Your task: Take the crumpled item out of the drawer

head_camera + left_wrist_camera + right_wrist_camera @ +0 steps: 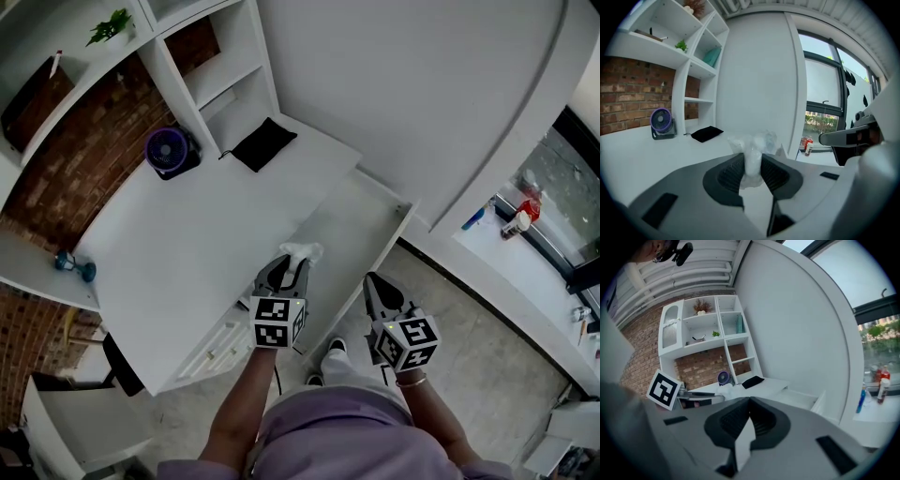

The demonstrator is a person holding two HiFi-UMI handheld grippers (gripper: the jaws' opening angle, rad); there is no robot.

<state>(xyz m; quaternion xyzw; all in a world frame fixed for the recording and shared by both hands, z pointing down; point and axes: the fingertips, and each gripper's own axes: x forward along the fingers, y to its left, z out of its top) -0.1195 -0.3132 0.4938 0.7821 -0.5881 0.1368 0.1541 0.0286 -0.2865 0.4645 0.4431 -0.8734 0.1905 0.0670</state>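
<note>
My left gripper [289, 269] is shut on a crumpled wad of clear white plastic [302, 251], held above the front edge of the white desk [187, 234], beside the open drawer [397, 228]. In the left gripper view the crumpled plastic [752, 157] sits pinched between the two dark pads and bulges out past the left gripper's [752, 164] tips. My right gripper [372, 285] hangs to the right, over the floor in front of the drawer. In its own view the right gripper [749, 400] has its jaw tips together with nothing between them. What lies inside the drawer [806, 399] cannot be made out.
A purple fan [170, 150] and a black pouch [262, 142] rest at the back of the desk. White shelves on a brick wall rise behind it. Bottles [518, 221] stand on a sill at the right. The person's shoe [335, 347] is below the drawer.
</note>
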